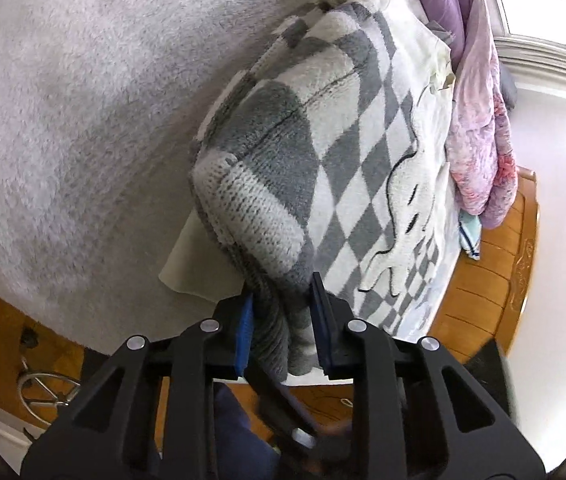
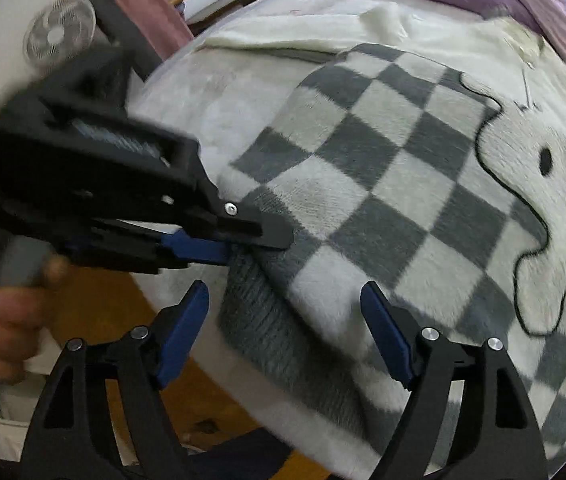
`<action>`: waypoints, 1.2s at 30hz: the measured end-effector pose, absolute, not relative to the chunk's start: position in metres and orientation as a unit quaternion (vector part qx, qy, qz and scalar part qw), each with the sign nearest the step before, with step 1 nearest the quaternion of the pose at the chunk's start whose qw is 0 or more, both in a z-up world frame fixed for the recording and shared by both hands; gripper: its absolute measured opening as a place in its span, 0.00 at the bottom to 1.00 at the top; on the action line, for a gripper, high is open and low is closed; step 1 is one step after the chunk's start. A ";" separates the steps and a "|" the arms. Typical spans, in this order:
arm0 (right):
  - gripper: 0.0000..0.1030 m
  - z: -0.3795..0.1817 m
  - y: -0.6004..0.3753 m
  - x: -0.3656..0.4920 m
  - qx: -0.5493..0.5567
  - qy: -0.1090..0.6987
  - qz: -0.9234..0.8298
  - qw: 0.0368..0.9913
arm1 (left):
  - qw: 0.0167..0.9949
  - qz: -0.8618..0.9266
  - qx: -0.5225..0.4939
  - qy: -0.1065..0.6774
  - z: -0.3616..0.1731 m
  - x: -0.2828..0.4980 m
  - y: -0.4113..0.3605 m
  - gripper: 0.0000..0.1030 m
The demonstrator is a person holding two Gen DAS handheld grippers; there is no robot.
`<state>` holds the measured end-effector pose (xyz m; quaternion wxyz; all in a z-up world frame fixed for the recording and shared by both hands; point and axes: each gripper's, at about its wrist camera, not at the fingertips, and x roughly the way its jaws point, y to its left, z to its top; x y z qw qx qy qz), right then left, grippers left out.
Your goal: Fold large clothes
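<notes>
A grey-and-white checkered fleece sweater (image 1: 323,152) with a white cartoon figure outlined in black lies on a bed. My left gripper (image 1: 283,320) is shut on its grey ribbed hem, and the cloth bunches up between the blue pads and rises in a fold. In the right wrist view the sweater (image 2: 383,200) spreads flat to the right. The left gripper (image 2: 231,248) shows there too, clamped on the ribbed hem (image 2: 259,320) at the sweater's left corner, with a hand on its handle. My right gripper (image 2: 283,328) stands open just above that hem, touching nothing.
A pale fluffy bed cover (image 1: 83,100) lies under the sweater. Purple and pink bedding (image 1: 479,112) is heaped at the far side. A wooden footboard (image 1: 495,280) and wooden floor (image 2: 99,308) edge the bed. A white fan (image 2: 59,36) stands beyond it.
</notes>
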<state>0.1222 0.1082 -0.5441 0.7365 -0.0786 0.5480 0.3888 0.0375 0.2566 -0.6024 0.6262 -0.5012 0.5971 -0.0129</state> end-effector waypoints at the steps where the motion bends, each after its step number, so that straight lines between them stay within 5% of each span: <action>1: 0.73 -0.549 0.113 0.123 -0.082 0.548 0.384 0.738 | 0.625 -0.014 -0.504 0.596 -0.603 0.035 0.257 0.24; 5: 0.65 -0.564 0.131 0.132 -0.114 0.544 0.375 0.742 | 0.633 -0.014 -0.492 0.598 -0.598 0.031 0.261 0.24; 7: 0.36 -0.565 0.134 0.137 -0.120 0.543 0.371 0.744 | 0.644 -0.015 -0.479 0.596 -0.591 0.031 0.261 0.23; 10: 0.28 -0.571 0.131 0.147 -0.109 0.557 0.367 0.737 | 0.661 -0.031 -0.478 0.578 -0.575 0.032 0.264 0.23; 12: 0.26 -0.570 0.125 0.154 -0.089 0.563 0.373 0.732 | 0.675 -0.057 -0.478 0.559 -0.559 0.034 0.268 0.27; 14: 0.25 -0.564 0.112 0.163 -0.033 0.576 0.373 0.727 | 0.706 -0.044 -0.451 0.543 -0.540 0.035 0.276 0.47; 17: 0.24 -0.555 0.076 0.179 0.089 0.596 0.358 0.713 | 0.739 0.042 -0.432 0.515 -0.523 0.029 0.300 0.55; 24: 0.24 -0.511 -0.014 0.197 0.250 0.580 0.336 0.699 | 0.734 0.163 -0.286 0.594 -0.542 0.054 0.272 0.56; 36: 0.21 -0.468 -0.224 0.177 0.378 0.531 0.253 0.715 | 0.808 -0.010 -0.240 0.537 -0.504 0.159 0.076 0.56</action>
